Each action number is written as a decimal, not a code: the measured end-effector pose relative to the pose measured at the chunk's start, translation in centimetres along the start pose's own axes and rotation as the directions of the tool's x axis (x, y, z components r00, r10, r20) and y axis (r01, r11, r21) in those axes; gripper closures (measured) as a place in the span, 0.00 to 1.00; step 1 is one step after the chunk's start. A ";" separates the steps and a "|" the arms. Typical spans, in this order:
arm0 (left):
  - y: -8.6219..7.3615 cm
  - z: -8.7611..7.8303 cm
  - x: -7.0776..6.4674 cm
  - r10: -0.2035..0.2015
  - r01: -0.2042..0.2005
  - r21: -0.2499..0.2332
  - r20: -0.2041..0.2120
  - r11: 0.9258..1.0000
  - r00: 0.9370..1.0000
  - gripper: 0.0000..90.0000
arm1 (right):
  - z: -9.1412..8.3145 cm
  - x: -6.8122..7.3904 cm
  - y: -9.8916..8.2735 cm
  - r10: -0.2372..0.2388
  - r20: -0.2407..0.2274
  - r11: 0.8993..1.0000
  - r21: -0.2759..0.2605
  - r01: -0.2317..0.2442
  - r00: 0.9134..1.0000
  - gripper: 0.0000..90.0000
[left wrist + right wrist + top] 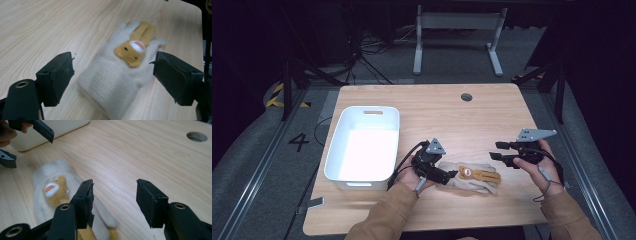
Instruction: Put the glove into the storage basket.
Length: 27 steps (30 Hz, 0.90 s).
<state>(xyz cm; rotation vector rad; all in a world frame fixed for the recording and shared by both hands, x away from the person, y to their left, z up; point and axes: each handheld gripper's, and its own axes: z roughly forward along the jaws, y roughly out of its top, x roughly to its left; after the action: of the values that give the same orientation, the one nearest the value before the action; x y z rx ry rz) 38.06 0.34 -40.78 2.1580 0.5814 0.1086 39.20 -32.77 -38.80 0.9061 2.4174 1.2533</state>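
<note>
Scene: a person at a wooden table (492,107) works two hand-held grippers over a cream knit glove (472,179) with a tan bear sewn on.
Glove: lies flat at lower centre of the high view, just right of a white bin (362,150), cuff toward the left gripper.
Handling: it looks light, soft and floppy, likely to sag and fold once lifted; not fragile. The thick ribbed cuff (110,87) seems the surest place to pinch.
Left gripper (113,75): jaws spread either side of the cuff, pads clear of the wool, holding nothing.
Right gripper (115,197): at centre right of the high view, jaws wide apart over bare wood beside the fingertips, empty.
</note>
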 end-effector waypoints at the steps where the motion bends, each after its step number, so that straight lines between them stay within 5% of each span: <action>1: 0.0 0.0 0.0 0.000 0.000 -0.001 -0.002 1.000 1.000 0.19 | -0.2 -0.2 -0.1 0.019 0.001 1.000 0.004 -0.019 1.000 0.54; 11: -0.2 0.4 0.4 0.001 -0.001 0.011 -0.023 1.000 1.000 0.19 | -0.7 -1.9 -1.3 0.116 0.147 0.993 -0.004 -0.117 0.982 0.36; 17: -0.3 0.6 0.4 -0.005 0.005 0.024 -0.032 1.000 0.999 0.20 | -0.5 -3.0 -2.4 0.156 0.221 0.984 0.049 -0.170 0.963 0.45; 20: -0.3 0.6 0.5 -0.004 0.005 0.027 -0.035 1.000 0.999 0.20 | -0.5 -3.3 -2.7 0.153 0.227 0.982 0.071 -0.173 0.962 0.50; 23: -0.4 0.7 0.6 -0.006 0.007 0.030 -0.040 1.000 0.999 0.20 | -0.3 -3.7 -3.1 0.150 0.224 0.971 0.149 -0.186 0.963 0.55; 27: -0.4 0.7 0.7 -0.005 0.007 0.031 -0.039 0.999 0.999 0.19 | -0.3 -4.0 -3.4 0.166 0.231 0.967 0.154 -0.204 0.959 0.56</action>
<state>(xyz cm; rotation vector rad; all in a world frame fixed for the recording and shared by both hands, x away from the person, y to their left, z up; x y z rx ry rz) 38.72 0.32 -41.63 2.1887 0.6158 0.1395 40.67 -36.99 -41.54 1.2765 2.3393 0.9487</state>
